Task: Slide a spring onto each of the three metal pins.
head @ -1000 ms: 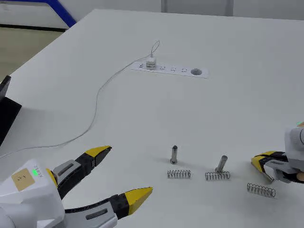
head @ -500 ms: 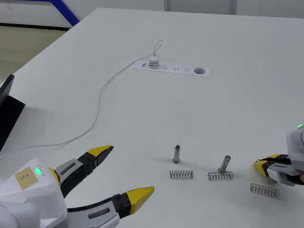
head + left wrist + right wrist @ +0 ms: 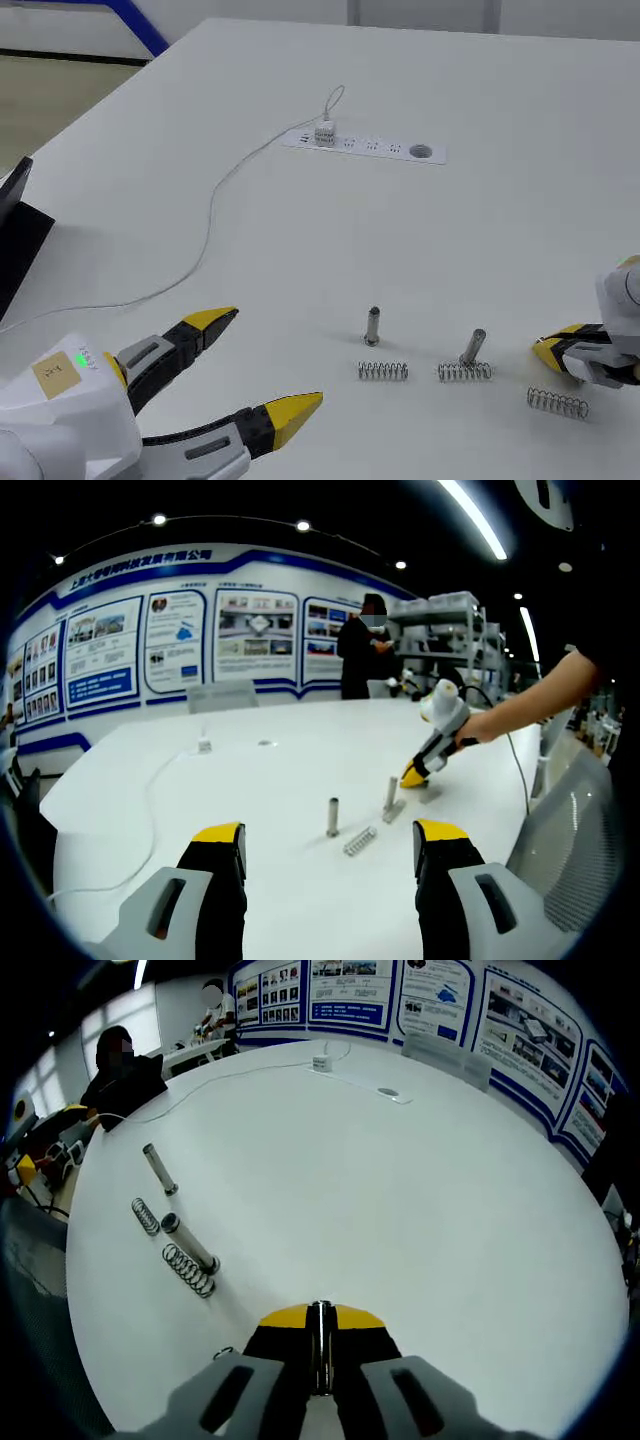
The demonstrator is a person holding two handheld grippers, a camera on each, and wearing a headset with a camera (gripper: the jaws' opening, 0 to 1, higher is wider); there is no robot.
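A poster wall (image 3: pixel 180 620) rings the room beyond my white bench (image 3: pixel 450 80); the left gripper view shows it. My left gripper (image 3: pixel 265 360) hangs over the near edge, jaws spread wide. My right gripper (image 3: pixel 552 350) is low at the near right. Its own view shows the jaws clamped on a pin (image 3: pixel 320 1345), which is too small to tell in the head view. A power strip (image 3: pixel 365 146) lies mid-bench. Two pins (image 3: pixel 372 326) stand toward the near edge, with three springs (image 3: pixel 383 371) lying in a row just nearer me.

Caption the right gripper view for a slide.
Right gripper shut on a metal pin, two other pins and springs nearby.
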